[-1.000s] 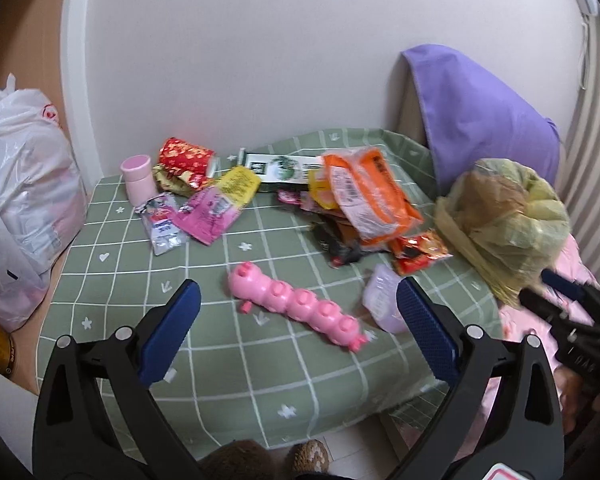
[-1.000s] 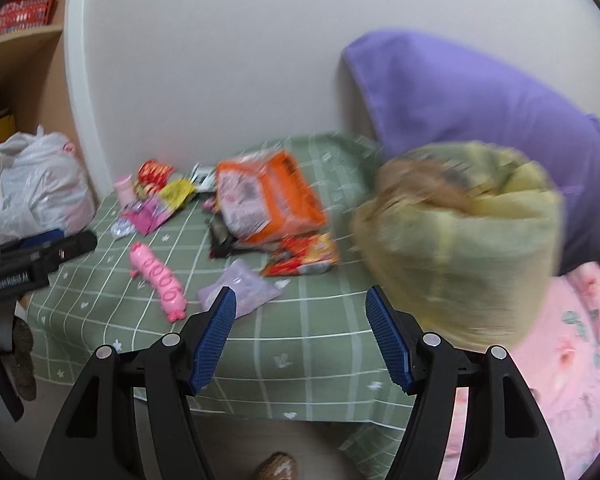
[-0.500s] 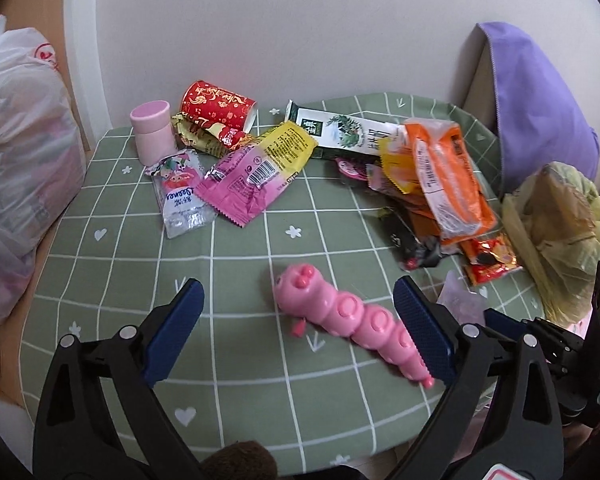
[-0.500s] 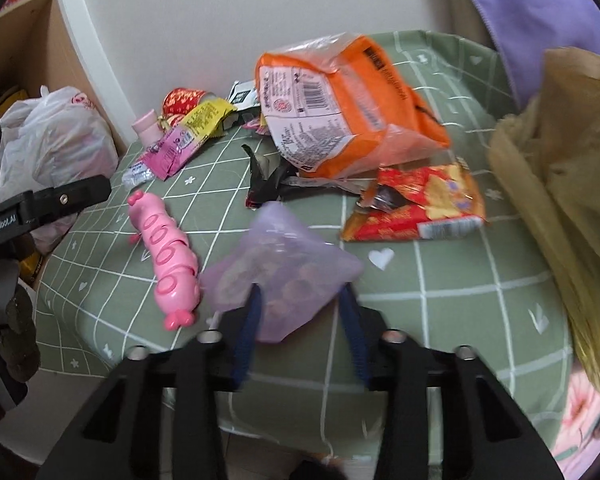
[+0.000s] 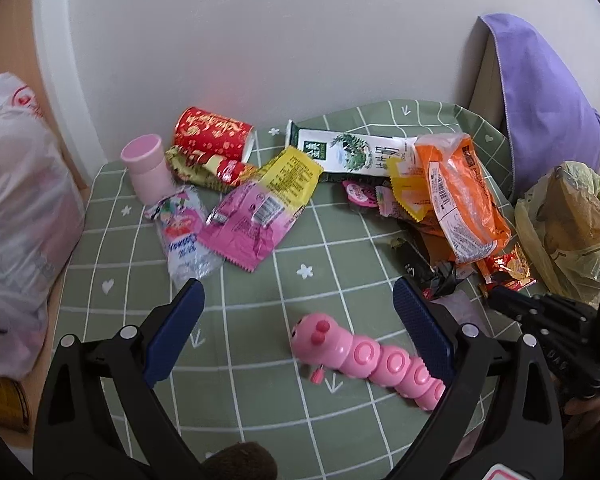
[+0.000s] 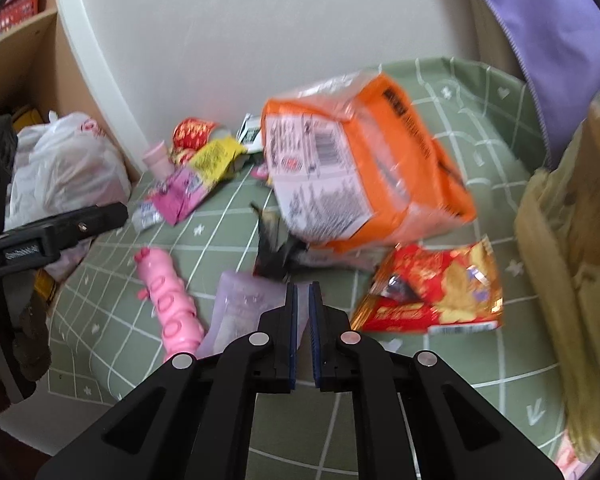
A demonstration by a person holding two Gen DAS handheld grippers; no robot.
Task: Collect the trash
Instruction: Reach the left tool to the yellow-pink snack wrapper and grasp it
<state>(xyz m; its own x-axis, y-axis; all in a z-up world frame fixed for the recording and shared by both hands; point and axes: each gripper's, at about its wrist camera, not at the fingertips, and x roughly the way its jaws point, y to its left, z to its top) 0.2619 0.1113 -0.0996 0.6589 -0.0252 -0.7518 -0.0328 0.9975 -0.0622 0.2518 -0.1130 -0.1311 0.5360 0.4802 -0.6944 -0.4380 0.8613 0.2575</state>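
a plain white wall (image 5: 284, 40) is seen behind the tabletop (image 5: 260, 320), which is covered by a green cloth with a white grid. a wooden shelf (image 6: 16, 40) is set at the left, a purple cushion (image 5: 540, 112) at the right.

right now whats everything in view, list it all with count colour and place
tablecloth: 1, green with white grid, covers the table
caterpillar toy: 1, pink, near front edge
orange packet: 1, orange and white, right of centre
red snack bag: 1, red and gold, front right
purple pouch: 1, pale purple, beside the toy
pink wrapper: 1, pink, left of centre
red cup: 1, red and gold, on its side by the wall
pink jar: 1, pink, back left
yellow bag: 1, yellowish, right of table
left hand-held gripper: open
right hand-held gripper: shut on purple pouch
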